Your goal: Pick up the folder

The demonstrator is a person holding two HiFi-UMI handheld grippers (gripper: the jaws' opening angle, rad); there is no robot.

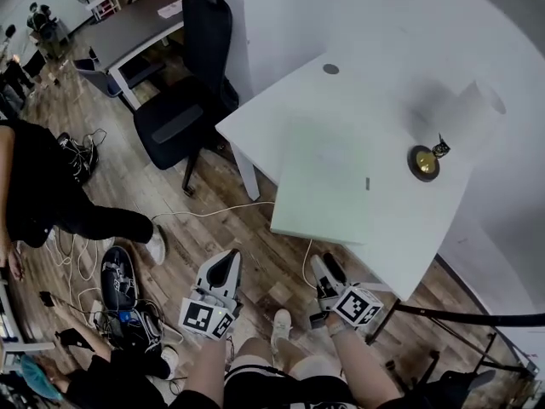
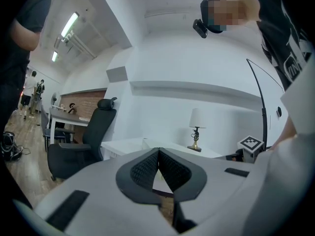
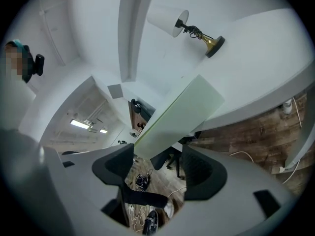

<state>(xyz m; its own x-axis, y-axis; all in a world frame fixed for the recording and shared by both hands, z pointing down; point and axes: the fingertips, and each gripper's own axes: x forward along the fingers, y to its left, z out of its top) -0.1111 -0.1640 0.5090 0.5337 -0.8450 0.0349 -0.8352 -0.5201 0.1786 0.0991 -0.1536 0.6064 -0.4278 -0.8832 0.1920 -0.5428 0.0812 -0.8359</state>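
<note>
Folder (image 1: 328,186): pale green, lying flat on the white table (image 1: 366,83), with its near edge jutting past the table's near edge over the wooden floor.
Long axis: judged to run away from the person towards the table lamp (image 1: 426,160) side (in the head view the outline is close to square, so this is a weak reading).
Right gripper (image 3: 157,151): jaws spread wide and empty. The folder's overhanging end shows just ahead of the gap and above it, and neither pad touches it.
Left gripper (image 2: 158,151): pads pressed together at the tips with nothing between them. It is held out over the floor, left of the folder and short of the table.
Nearer hand: the right. In the head view it sits just before the overhanging edge, while the left is well off to the side.
Key relation: the folder lies ahead of the right fingers and slightly higher, presenting its thin free edge towards them.
Step in hand: approach, as judged here; the folder is not yet gripped or lifted.
Next move calls for: bringing the open right jaws up to straddle the overhanging edge, one pad above and one below, before closing.
Risk: a pad riding too high could push the folder back onto the table instead of sliding around it.
</note>
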